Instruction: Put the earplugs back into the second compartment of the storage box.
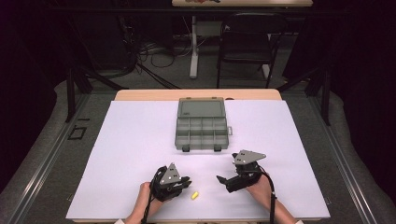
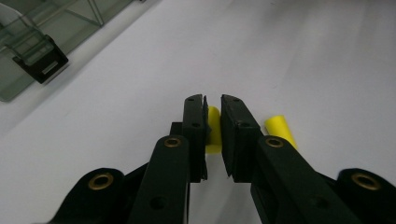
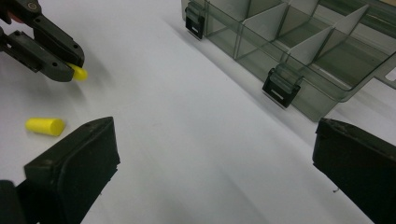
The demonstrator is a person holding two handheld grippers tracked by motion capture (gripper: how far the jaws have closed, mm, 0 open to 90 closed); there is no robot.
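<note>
Left tool (image 1: 180,183): we see it at the near left of the counter (image 1: 130,154), jaws clenched on a yellow foam plug (image 2: 213,126).
Held plug: in the right gripper view we see its tip poking out past the jaw ends.
Loose plug (image 1: 194,196): we find a second yellow plug lying on the sheet just right of the left tool, near the counter's near edge, touching neither tool.
Right tool (image 1: 223,179): at the near right, jaws spread wide and grasping nothing, pointing left toward the loose plug.
Open room: we see bare white sheet between the tools and on both sides.
Organiser box (image 1: 201,126): farther back at centre, a grey compartment case with lid open and two latches on its near wall.
</note>
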